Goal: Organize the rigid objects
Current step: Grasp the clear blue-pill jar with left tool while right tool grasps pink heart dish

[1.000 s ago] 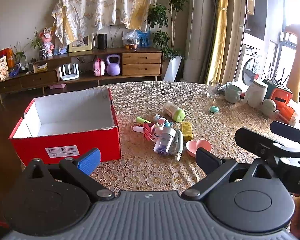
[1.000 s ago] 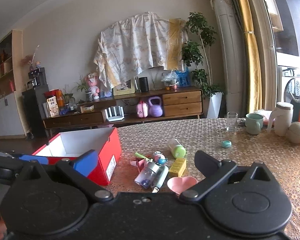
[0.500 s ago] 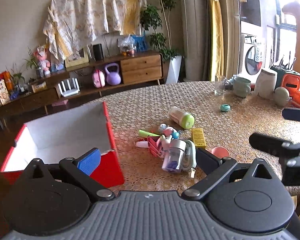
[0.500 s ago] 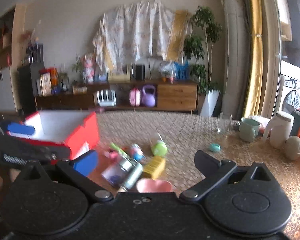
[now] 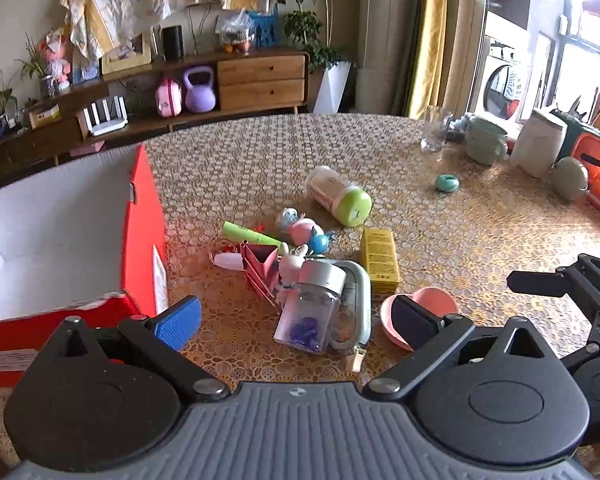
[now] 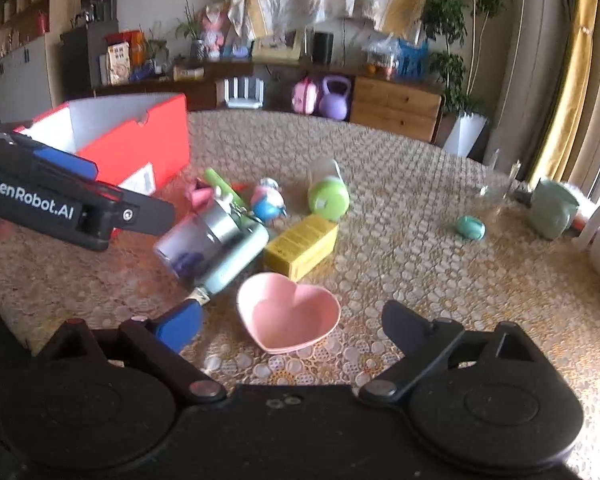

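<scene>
A pile of small objects lies mid-table: a clear bottle with a silver cap [image 5: 310, 310] [image 6: 198, 236], a pale green case [image 5: 354, 308], a yellow box [image 5: 378, 258] [image 6: 302, 244], a pink heart-shaped bowl [image 6: 288, 316] [image 5: 420, 314], a green-capped jar [image 5: 338, 196] [image 6: 328, 194], small figurines [image 5: 304, 232]. An open red box [image 5: 68, 248] [image 6: 128, 144] stands to the left. My left gripper [image 5: 296, 316] is open and empty, just before the bottle. My right gripper [image 6: 292, 324] is open and empty, with the pink bowl between its fingers.
A teal round object [image 5: 447, 183], a glass [image 5: 434, 132], a green mug [image 5: 486, 142], a white jug [image 5: 540, 148] and orange items [image 5: 592, 152] stand at the table's right side. A sideboard [image 5: 260, 76] lies beyond the table.
Both grippers have moved forward and down toward the pile. The right one has swung left, so the pink bowl now sits between its fingers. Both stay open.
</scene>
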Tool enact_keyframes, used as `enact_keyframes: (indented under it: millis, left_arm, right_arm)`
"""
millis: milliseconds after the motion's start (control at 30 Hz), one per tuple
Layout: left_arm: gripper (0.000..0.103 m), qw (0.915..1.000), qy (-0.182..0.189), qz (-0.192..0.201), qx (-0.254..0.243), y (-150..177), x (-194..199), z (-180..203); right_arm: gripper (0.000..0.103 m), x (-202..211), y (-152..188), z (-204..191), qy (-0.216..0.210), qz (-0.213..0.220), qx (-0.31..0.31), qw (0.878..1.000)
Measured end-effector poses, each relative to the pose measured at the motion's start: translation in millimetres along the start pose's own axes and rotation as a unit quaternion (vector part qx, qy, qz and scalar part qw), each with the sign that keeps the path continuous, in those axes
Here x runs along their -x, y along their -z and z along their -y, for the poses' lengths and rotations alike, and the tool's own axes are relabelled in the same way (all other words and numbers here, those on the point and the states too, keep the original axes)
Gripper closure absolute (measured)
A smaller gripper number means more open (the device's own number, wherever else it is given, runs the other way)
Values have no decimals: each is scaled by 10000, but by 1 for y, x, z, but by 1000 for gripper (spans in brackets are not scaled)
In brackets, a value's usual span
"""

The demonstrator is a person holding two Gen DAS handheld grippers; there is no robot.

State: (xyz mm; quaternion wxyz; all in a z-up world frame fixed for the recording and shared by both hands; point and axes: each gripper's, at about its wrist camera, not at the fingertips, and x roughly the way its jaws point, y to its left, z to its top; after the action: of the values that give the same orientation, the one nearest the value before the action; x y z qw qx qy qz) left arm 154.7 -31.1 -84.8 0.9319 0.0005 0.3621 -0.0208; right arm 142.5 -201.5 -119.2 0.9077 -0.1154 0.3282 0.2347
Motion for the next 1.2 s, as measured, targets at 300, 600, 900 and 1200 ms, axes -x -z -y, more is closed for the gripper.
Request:
enact_keyframes:
  millis: [300, 600, 900, 1200]
  left_arm:
    - [11, 9998, -41, -216, -3, 0, -39, -2]
    - [36, 9988, 176, -444, -84, 1, -63, -6]
    - [53, 9966, 610, -545, -22, -1, -72, -11]
    - [60, 9959, 659, -623, -56, -3, -76, -10]
  right_arm:
    - [15, -30, 2, 7, -92, -305, -194, 9993]
    - [17, -48, 1, 14, -154, -474, -409, 9979]
    - [24, -54, 1, 13, -115, -504, -422, 9978]
    - [32, -49, -1, 12, 16, -489, -428, 9979]
